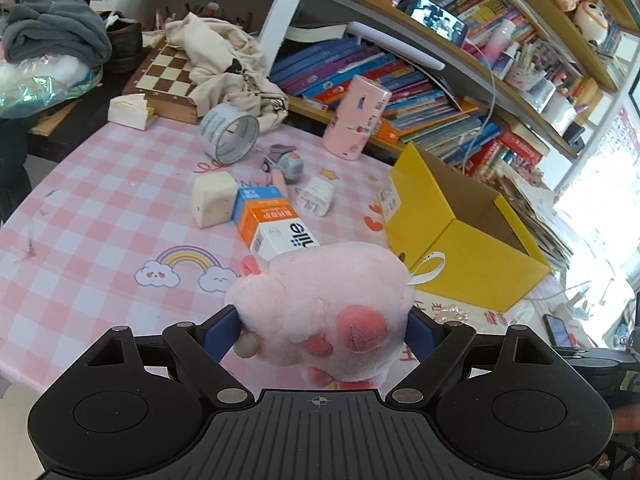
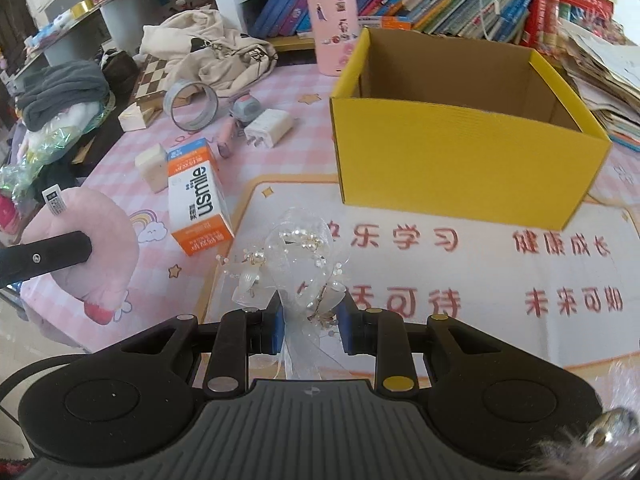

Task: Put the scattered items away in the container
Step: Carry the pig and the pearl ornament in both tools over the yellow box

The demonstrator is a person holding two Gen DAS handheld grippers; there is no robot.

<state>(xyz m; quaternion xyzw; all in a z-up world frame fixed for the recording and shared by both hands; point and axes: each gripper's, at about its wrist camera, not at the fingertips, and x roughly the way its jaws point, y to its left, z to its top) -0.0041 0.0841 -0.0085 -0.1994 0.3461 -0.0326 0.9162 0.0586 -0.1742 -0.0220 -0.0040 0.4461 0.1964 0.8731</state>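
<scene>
Holding 2 items clear of the table, presumably for transfer: left gripper (image 1: 324,330) clamped on the pink plush toy (image 1: 320,292); right gripper (image 2: 310,326) closed on the sheer beaded bow (image 2: 298,264). Yellow box (image 2: 460,152) stood open at far right, its visible interior bare. The usmile carton (image 2: 198,196), white cube (image 1: 212,198), charger (image 2: 268,126) and tape roll (image 1: 230,132) lay scattered to its left, outside it.

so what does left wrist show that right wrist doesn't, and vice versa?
Left wrist only: the left gripper shut on the pink plush toy, seen head-on, and a phone at the table edge.
Right wrist only: the right gripper shut on a beaded ribbon bow, the yellow box's bare inside, and red lettering on the mat.
Both: box, toothpaste carton, tape roll, white charger.
</scene>
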